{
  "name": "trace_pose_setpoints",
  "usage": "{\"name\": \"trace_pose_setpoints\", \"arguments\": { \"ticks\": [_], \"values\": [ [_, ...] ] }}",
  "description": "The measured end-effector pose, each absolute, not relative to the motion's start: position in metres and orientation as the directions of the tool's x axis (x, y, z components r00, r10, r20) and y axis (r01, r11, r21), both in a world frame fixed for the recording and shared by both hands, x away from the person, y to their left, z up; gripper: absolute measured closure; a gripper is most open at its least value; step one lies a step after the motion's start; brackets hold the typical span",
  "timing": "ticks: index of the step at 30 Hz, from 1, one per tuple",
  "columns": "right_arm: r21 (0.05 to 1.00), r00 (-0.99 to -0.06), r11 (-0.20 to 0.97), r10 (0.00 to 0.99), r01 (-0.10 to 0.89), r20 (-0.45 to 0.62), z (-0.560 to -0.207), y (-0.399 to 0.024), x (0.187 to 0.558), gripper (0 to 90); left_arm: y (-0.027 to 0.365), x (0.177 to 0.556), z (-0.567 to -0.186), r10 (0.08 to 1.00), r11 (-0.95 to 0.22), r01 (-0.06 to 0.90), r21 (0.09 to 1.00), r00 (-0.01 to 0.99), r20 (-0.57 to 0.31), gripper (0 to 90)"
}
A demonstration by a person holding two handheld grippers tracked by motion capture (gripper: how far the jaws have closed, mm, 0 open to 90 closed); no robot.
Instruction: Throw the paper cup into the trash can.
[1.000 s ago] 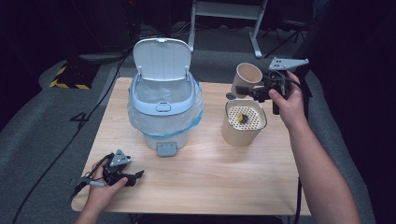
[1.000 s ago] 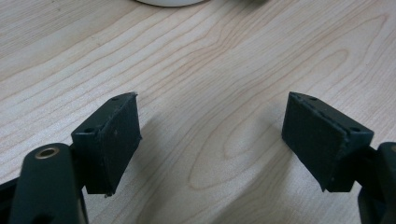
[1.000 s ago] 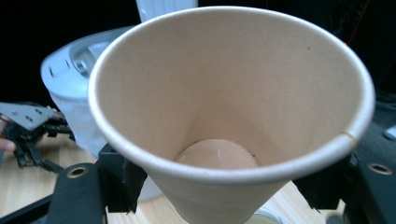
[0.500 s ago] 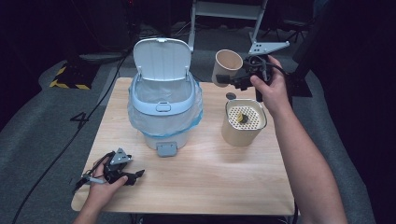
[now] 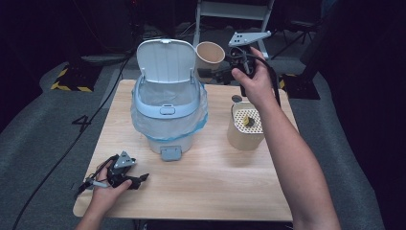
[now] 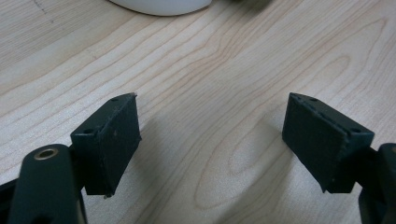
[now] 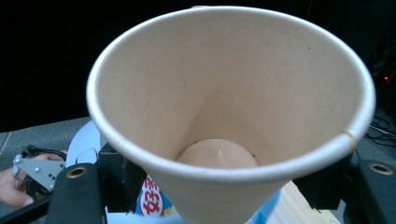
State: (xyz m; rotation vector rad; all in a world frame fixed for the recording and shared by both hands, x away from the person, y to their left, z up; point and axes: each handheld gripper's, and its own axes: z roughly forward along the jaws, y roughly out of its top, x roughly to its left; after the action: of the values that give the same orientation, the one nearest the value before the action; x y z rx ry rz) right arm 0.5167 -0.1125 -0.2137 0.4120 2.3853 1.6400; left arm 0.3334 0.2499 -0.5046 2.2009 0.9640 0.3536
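You are in the carry step: your right gripper (image 5: 221, 73) is clamped on the paper cup (image 5: 209, 55), its jaws pressing the cup's sides low down, and the cup is held in the air just beside the raised lid (image 5: 165, 61) of the bin (image 5: 165, 109), at the far edge of the table (image 5: 210, 182). The next move, by the look of it, is to bring the cup over the bin's open mouth, clear of the lid, and only then part the jaws. The cup is plain tan paper, tapered, with a rolled rim, and its inside looks empty and dry. Your left gripper (image 5: 125, 178) rests on the table near its front edge, jaws apart, nothing between them.
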Motion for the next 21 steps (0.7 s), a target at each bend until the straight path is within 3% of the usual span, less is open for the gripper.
{"name": "trace_pose_setpoints", "arguments": {
  "ticks": [21],
  "values": [
    [0.917,-0.940,0.377,0.341,0.126,-0.011,-0.235,-0.049,0.519,28.4,0.250,0.333,-0.505,0.725,-0.481,0.535,0.694,0.688,-0.027,19.4]
  ]
}}
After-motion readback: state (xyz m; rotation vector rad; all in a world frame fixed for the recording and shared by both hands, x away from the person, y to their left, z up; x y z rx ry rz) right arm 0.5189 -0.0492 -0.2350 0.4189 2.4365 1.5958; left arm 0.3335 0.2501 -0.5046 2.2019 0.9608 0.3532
